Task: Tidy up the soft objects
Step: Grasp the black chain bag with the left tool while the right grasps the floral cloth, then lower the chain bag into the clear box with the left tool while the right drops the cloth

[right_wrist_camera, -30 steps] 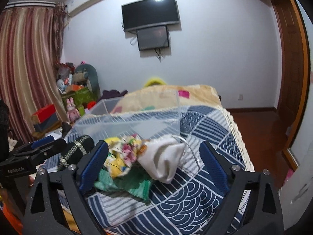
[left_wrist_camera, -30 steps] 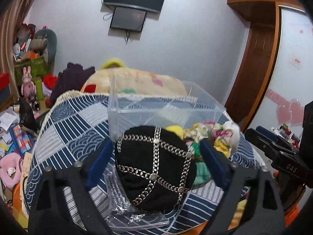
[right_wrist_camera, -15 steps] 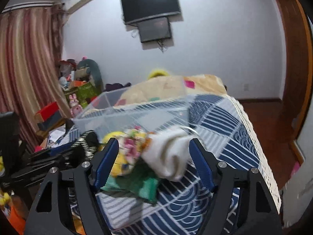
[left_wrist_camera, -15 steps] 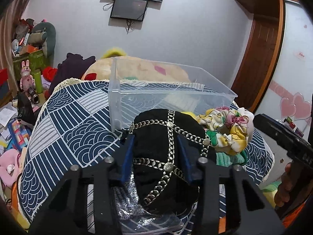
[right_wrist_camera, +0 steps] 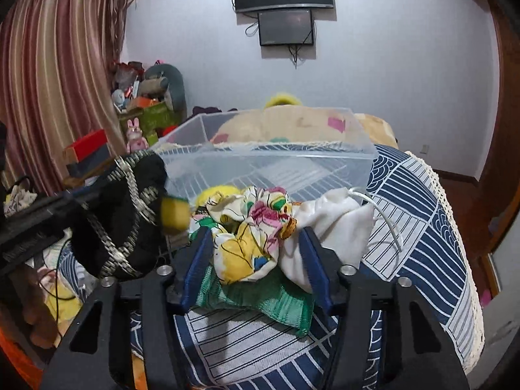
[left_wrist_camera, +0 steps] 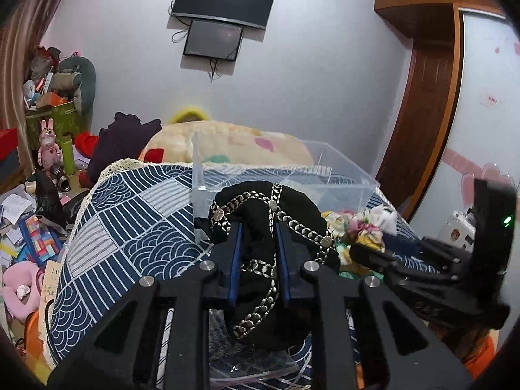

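**Black chain-trimmed hat pinched, floral cloth bracketed**

Black fabric fills the narrow gap of the left gripper (left_wrist_camera: pixel 258 256): its blue pads are clamped tight on a fold of the black hat (left_wrist_camera: pixel 269 227), whose silver chain bands cross over the crown. The hat bulges above and below the pads and appears raised off the blue patterned bedspread (left_wrist_camera: pixel 130 227), in front of the near-left corner of the clear plastic bin (left_wrist_camera: pixel 341 175).

From the right wrist view, the right gripper (right_wrist_camera: pixel 256 260) has its pads partly closed around the floral cloth (right_wrist_camera: pixel 250 227); the left pad touches the cloth's edge, while the right pad presses against a white drawstring pouch (right_wrist_camera: pixel 331 224) that lies just beside the cloth. Whether the grip is firm cannot be told. A green mesh cloth (right_wrist_camera: pixel 260 295) lies beneath the floral one, on the bedspread. A yellow sponge-like block (right_wrist_camera: pixel 175 211), blurred, sits between the hat and the floral cloth.

Behind the bin lies a cream blanket (right_wrist_camera: pixel 292 123). Two dark screens (right_wrist_camera: pixel 282 6) hang on the far wall, and striped curtains (right_wrist_camera: pixel 58 81) cover the left side.
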Motion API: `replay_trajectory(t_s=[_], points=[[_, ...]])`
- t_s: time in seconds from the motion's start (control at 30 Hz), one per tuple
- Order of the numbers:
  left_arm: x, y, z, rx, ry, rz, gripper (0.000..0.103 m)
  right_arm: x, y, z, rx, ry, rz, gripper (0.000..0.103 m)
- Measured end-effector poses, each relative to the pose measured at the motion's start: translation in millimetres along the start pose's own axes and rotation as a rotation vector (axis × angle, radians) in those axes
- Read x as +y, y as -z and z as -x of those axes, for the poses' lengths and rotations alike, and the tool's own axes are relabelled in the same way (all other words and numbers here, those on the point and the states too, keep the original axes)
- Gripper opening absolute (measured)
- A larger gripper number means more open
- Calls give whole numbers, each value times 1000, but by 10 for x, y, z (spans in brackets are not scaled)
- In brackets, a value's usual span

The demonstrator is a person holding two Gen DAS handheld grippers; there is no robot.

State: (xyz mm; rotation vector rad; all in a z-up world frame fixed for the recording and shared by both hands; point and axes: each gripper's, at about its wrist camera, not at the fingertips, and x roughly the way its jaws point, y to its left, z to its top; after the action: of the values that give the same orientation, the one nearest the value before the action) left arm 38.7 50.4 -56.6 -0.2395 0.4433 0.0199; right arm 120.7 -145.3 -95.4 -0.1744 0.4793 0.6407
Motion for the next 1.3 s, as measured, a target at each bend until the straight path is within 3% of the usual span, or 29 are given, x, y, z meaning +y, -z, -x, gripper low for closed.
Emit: replay_trajectory(t_s=[0.13, 0.2, 0.53, 0.83, 1.07, 1.3], points=[[13, -20, 65, -15, -1, 10, 19, -5, 33, -49, 18, -7, 4, 17], [12, -30, 89, -21, 0, 13, 19, -16, 30, -20, 11, -5, 4, 12], [26, -149, 262, -83, -14, 18, 19, 94, -122, 331, -98, 24, 39, 10], [57, -453, 313, -136, -13, 17, 19, 73, -421, 479, -179, 46, 58, 10], [102, -676, 118, -130, -13, 11, 19, 44, -639, 476, -216, 53, 64, 10], [166, -856, -198, -94, 3, 9, 19, -35, -783, 251, -201, 61, 48, 10]])
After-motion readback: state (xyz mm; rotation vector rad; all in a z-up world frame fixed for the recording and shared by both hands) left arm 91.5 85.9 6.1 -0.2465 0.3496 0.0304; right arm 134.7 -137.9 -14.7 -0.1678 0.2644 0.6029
